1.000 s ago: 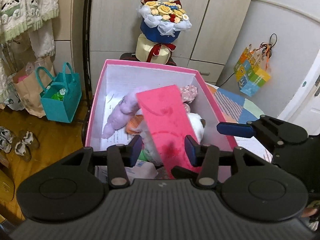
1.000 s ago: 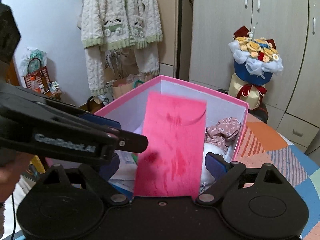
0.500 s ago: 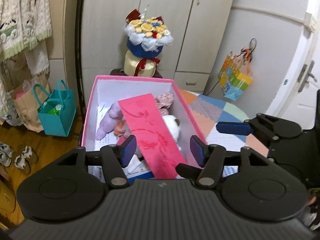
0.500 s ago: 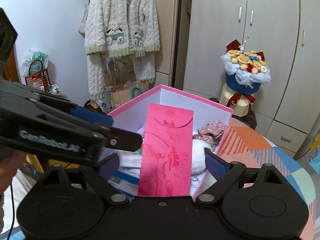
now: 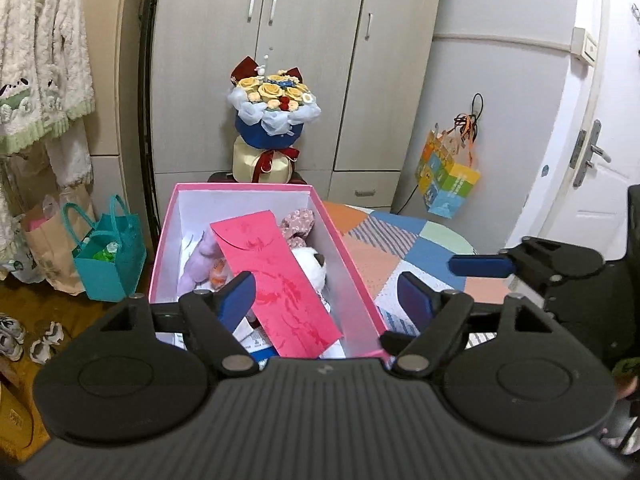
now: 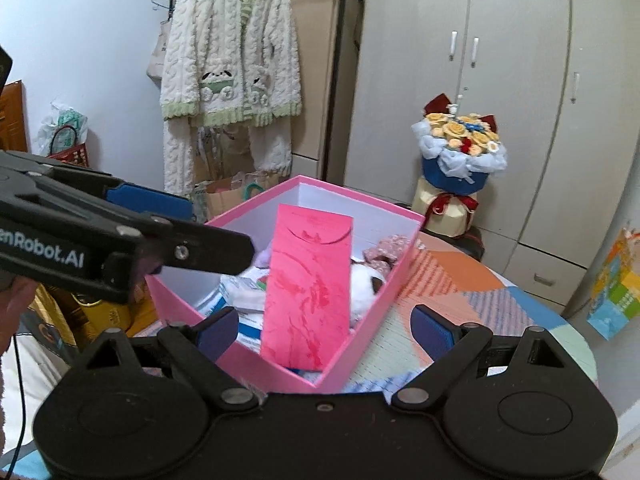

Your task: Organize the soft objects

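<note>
A pink box (image 5: 352,264) (image 6: 360,344) stands open on a patchwork-covered table (image 5: 404,240) (image 6: 460,280). Inside lie a purple plush (image 5: 202,252), a white plush (image 5: 312,266) (image 6: 362,284), a flowered fabric piece (image 5: 298,226) (image 6: 386,250) and some packets. A pink-red envelope (image 5: 280,280) (image 6: 310,288) lies slanted on top of them. My left gripper (image 5: 328,300) is open and empty above the box's near end. My right gripper (image 6: 324,328) is open and empty, above the box's near corner.
A flower bouquet (image 5: 272,124) (image 6: 460,160) stands behind the box before a wardrobe. A teal bag (image 5: 108,256) and paper bags sit on the floor at left. A knitted cardigan (image 6: 230,52) hangs on the wall. A colourful bag (image 5: 448,176) hangs at right.
Both grippers have pulled back and up from the box, so it looks smaller. The envelope, close between the fingers before, now rests in the box, free of both grippers.
</note>
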Action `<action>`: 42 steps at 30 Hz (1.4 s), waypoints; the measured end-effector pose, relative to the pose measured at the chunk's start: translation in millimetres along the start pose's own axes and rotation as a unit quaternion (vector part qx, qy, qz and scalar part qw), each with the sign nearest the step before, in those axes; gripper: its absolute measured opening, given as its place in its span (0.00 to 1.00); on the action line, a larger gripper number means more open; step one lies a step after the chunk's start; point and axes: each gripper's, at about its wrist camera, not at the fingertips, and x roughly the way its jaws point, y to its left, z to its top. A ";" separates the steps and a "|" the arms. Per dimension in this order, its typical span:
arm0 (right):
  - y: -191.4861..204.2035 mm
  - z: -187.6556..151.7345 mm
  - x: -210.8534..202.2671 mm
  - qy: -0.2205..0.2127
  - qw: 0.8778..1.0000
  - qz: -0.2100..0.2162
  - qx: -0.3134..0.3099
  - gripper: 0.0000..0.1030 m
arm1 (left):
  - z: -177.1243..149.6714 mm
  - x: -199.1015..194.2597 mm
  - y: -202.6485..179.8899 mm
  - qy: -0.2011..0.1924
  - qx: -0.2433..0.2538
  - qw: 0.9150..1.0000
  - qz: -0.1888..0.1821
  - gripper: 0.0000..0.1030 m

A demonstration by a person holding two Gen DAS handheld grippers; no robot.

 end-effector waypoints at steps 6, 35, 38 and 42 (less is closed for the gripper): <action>-13.8 -14.0 -25.0 -0.004 0.999 -0.024 0.023 0.93 | -5.6 -9.8 -16.4 -0.008 0.011 1.000 0.010 0.94; -46.9 -71.3 -96.4 0.005 0.986 -0.092 0.139 1.00 | -36.2 -13.8 -79.0 0.020 0.017 0.992 0.126 1.00; -42.7 -71.6 -99.7 -0.002 0.985 -0.100 0.137 1.00 | -38.8 -12.4 -83.0 0.014 0.034 0.990 0.139 1.00; -38.8 -74.7 -109.5 -0.037 0.980 -0.110 0.160 1.00 | -42.4 -12.2 -87.0 -0.001 0.051 0.988 0.146 1.00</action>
